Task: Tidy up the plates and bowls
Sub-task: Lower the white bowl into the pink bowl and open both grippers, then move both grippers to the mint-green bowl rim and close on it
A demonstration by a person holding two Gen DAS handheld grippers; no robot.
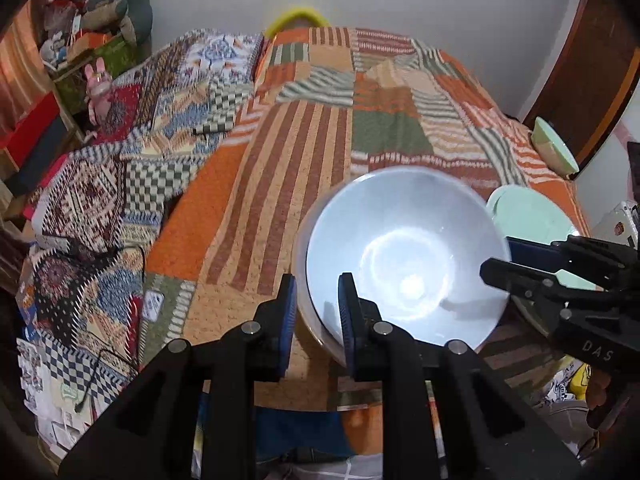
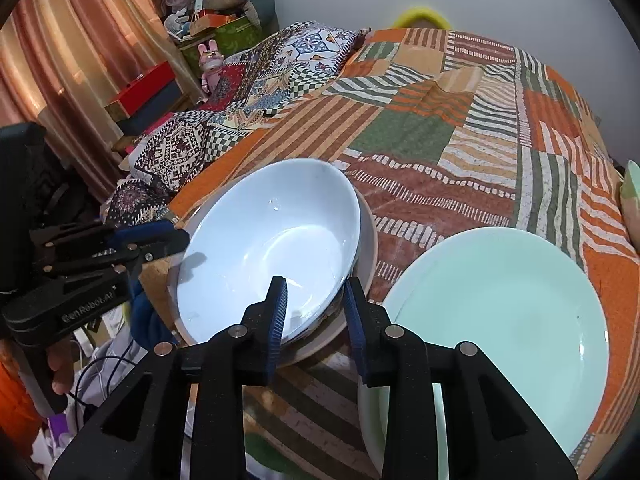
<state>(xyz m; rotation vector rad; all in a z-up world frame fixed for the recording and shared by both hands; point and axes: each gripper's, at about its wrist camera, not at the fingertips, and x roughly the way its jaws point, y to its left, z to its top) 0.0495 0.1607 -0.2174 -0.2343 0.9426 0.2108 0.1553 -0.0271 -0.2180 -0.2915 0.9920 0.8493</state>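
A white bowl sits tilted on a beige plate on the bed's patchwork cover. My left gripper straddles the bowl's near-left rim, jaws a little apart around the rim. My right gripper straddles the bowl's right rim, one finger inside, one outside, with a gap showing. A mint-green plate lies to the right of the bowl. A green and beige bowl sits at the bed's far right edge.
A patterned pillow and folded blanket lie along the bed's left side. Cluttered shelves with a pink toy rabbit stand beyond. A yellow hoop is at the bed's far end. Cables lie at the lower left.
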